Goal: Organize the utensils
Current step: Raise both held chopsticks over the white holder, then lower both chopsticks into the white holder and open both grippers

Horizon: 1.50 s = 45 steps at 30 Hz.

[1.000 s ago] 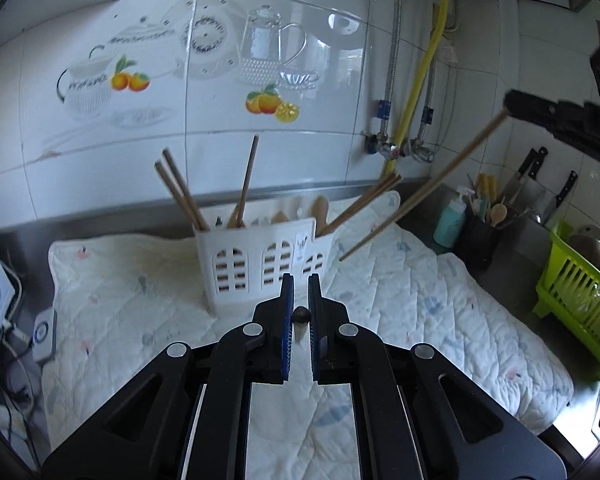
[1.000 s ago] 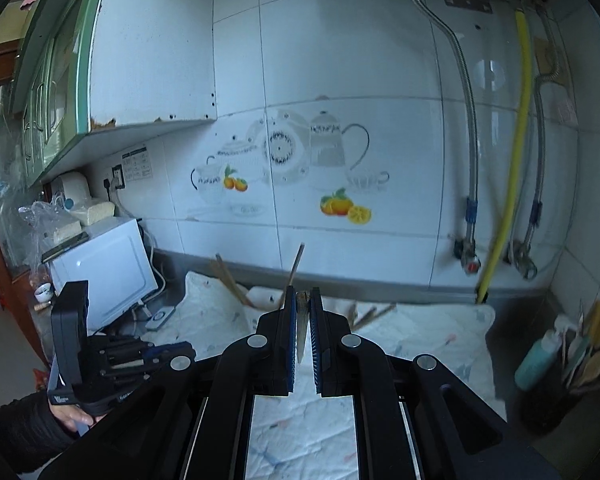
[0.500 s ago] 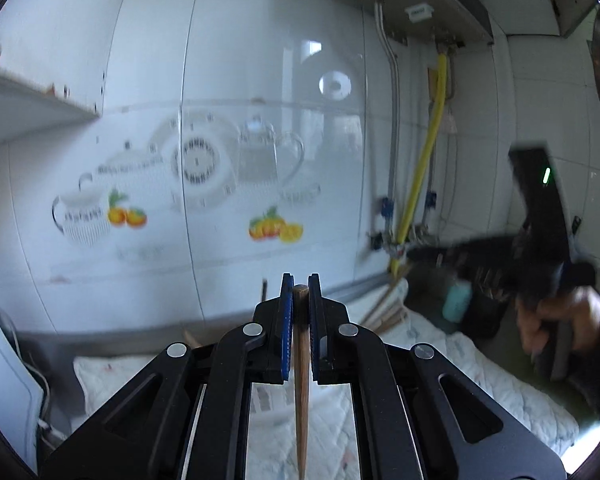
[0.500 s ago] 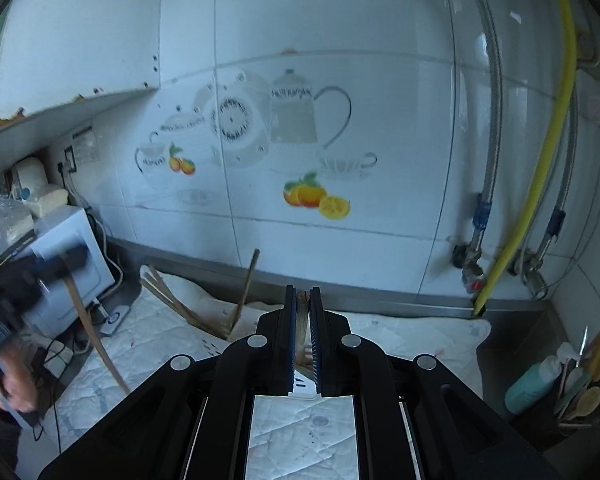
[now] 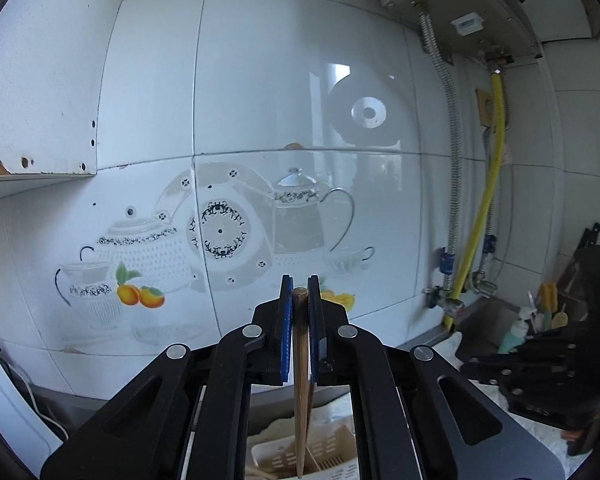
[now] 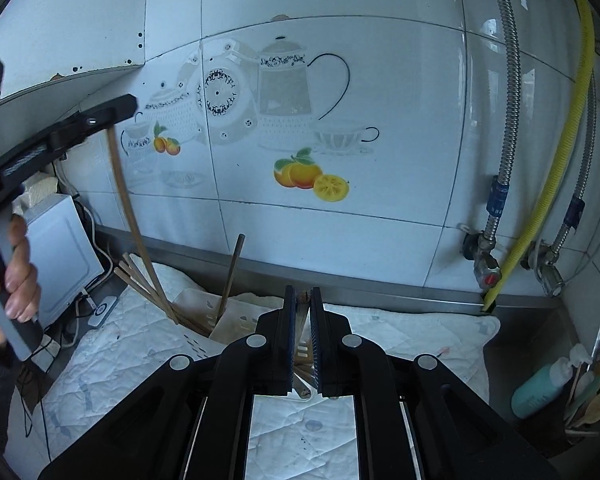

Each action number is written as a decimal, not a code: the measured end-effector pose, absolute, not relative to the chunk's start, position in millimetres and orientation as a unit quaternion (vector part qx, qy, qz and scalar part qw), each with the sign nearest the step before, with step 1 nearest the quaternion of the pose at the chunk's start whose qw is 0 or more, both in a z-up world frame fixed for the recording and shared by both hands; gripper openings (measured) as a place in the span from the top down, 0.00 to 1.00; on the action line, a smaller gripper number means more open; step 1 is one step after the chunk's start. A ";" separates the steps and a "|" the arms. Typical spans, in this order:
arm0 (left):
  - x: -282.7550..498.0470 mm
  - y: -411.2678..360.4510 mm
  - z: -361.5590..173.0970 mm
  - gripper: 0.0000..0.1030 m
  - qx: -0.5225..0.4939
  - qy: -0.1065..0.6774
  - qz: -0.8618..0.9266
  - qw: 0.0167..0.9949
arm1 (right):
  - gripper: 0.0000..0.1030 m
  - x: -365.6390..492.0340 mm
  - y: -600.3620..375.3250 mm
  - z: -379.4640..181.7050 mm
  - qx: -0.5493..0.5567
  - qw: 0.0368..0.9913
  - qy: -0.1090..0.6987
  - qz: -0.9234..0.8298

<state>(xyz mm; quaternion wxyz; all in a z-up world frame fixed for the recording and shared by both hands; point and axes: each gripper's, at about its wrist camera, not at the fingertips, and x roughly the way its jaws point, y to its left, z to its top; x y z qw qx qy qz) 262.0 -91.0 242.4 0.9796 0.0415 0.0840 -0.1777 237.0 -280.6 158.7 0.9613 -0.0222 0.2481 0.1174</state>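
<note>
My left gripper (image 5: 300,294) is shut on the top of a long wooden chopstick (image 5: 300,380) that hangs straight down over the white slotted utensil holder (image 5: 324,456). In the right wrist view the same chopstick (image 6: 130,216) reaches down to the holder's (image 6: 236,324) left side, among several other chopsticks (image 6: 148,288). My right gripper (image 6: 301,308) is shut on a thin metal utensil (image 6: 302,332), held low just right of the holder. The utensil's lower end is hidden behind the jaws.
A quilted white mat (image 6: 400,332) covers the counter. A tiled wall with teapot decals (image 6: 284,92) stands close behind. A white appliance (image 6: 60,248) and cables sit at left. Pipes and a yellow hose (image 6: 540,208) are at right, with a teal bottle (image 6: 540,392) and spoons.
My left gripper rose and tilted up with a chopstick gripped, hanging it over the holder. My right gripper moved lower and closer to the holder, still shut on its utensil.
</note>
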 end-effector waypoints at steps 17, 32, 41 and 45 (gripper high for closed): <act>295.5 -87.9 205.5 0.94 0.031 0.144 -0.174 0.974 | 0.85 239.1 -278.3 154.5 -0.035 0.962 0.247 0.110; 232.6 -65.7 196.2 0.46 0.020 0.151 -0.173 0.973 | 0.71 181.8 -271.2 152.1 -0.041 0.968 0.225 0.106; 167.6 -45.1 176.8 0.16 0.026 0.150 -0.164 0.975 | 0.50 130.2 -256.9 132.1 -0.044 0.971 0.213 0.097; 141.5 -38.0 160.4 0.05 0.034 0.156 -0.157 0.975 | 0.43 109.9 -253.4 115.3 -0.032 0.972 0.216 0.089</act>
